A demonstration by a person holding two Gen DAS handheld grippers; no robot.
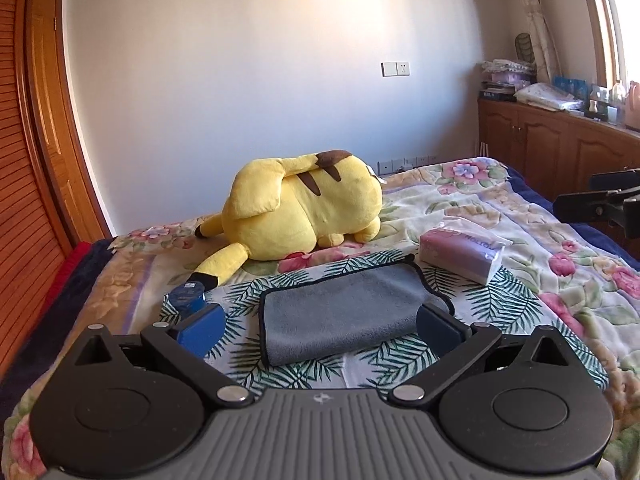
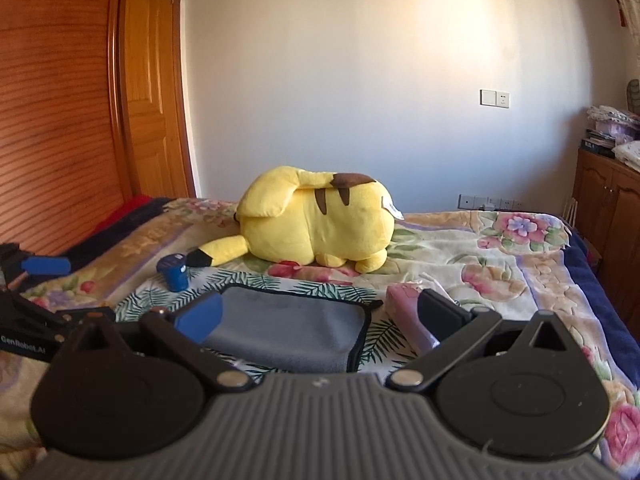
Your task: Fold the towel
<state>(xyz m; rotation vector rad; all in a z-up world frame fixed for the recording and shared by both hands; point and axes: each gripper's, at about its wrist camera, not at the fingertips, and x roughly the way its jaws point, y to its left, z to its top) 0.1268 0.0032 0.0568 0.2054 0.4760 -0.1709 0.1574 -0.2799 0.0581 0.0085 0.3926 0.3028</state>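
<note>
From the left wrist camera, the left gripper (image 1: 320, 326) hangs over the near edge of a bed, its two blue-padded fingers (image 1: 202, 330) spread wide and gripping nothing. Framed between them lies the grey towel (image 1: 340, 310), already doubled over, with dark piping along its edges and the rounded fold facing the camera. It rests on a palm-leaf print cloth (image 1: 500, 300) laid over a floral bedspread (image 1: 560, 248). Just beyond the towel's far right corner sits a pink tissue pack (image 1: 460, 254); at the near left, behind the left finger, stands a small blue container (image 1: 188, 294). A yellow plush toy (image 1: 304, 208) lies farther back, its black-tipped ears reaching toward the container. The right gripper (image 1: 600, 202) juts in at the right edge, too little of it in frame to judge its opening. Wooden cabinets (image 1: 560, 144) line the far right wall.

From the right wrist camera, the right gripper (image 2: 320, 320) is likewise wide open and empty, hovering at the towel's (image 2: 292, 328) right end; its left finger overlaps the towel's near left part, though whether they touch cannot be told, while its right finger stands in front of the tissue pack (image 2: 404, 300). The blue container (image 2: 173, 272) stands upright at far left, close to the plush toy's (image 2: 320, 216) ear tip. The left gripper (image 2: 44, 268) appears at the left edge with one blue pad visible. A wooden door (image 2: 148, 80) fills the far left.
</note>
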